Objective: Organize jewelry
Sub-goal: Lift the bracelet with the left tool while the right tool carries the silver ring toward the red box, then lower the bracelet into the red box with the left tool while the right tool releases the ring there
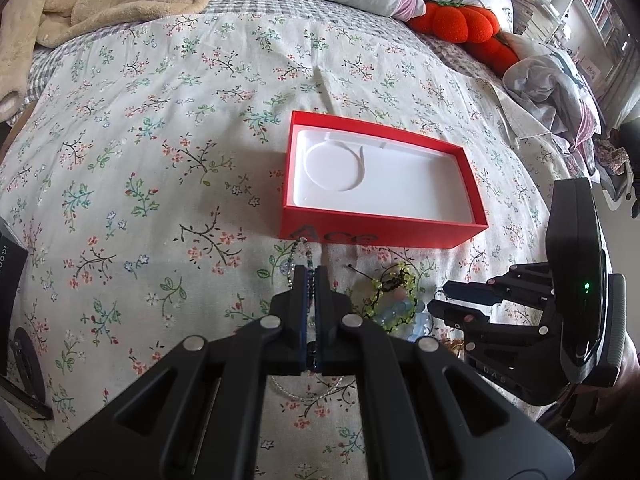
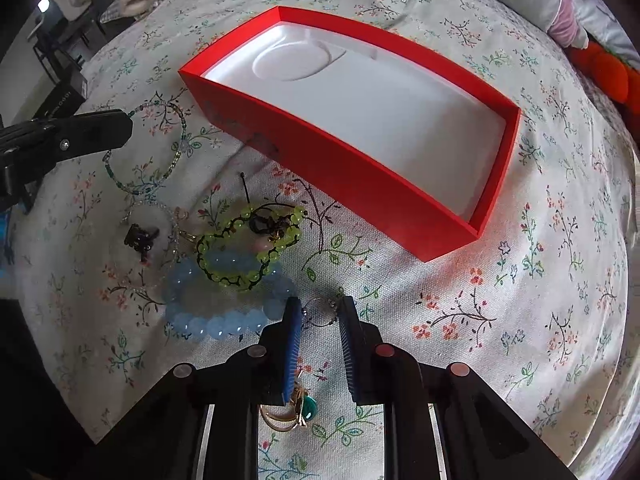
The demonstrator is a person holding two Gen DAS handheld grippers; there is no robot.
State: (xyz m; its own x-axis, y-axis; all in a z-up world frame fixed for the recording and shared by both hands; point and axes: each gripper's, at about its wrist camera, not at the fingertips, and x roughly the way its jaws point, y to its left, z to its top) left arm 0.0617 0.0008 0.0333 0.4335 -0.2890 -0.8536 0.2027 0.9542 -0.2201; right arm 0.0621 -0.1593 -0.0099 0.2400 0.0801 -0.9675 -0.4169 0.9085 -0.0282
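Jewelry lay scattered on the floral bedspread [image 1: 140, 140], just in front of the red box [image 1: 400, 138], whose white tray looked bare. From the left wrist view, the left gripper [image 1: 312, 276] was clenched on a thin beaded bracelet [image 1: 301, 249], a loop of which showed beyond the fingertips, close to the box's near wall. A yellow-green bracelet [image 1: 394, 276] sat just right of it, and the right gripper [image 1: 444, 298] hung nearby.

From the right wrist view, that same beaded bracelet [image 2: 180, 128] curved out from the left gripper's tip [image 2: 128, 126]. The right gripper [image 2: 318, 308] stood released, jaws apart, straddling a small wire ring [image 2: 320, 312] on the cloth. A pale blue bead bracelet [image 2: 224, 326] touched its left finger, the yellow-green bracelet [image 2: 208, 240] overlapped that, and a gold piece with a green stone [image 2: 308, 406] lay between the jaws lower down.

I judged the risks plain: the thin strand might slip from the pinch or snag the box's near wall on the lift, and the right jaws, if closed, could catch the blue beads or bunch the cloth.
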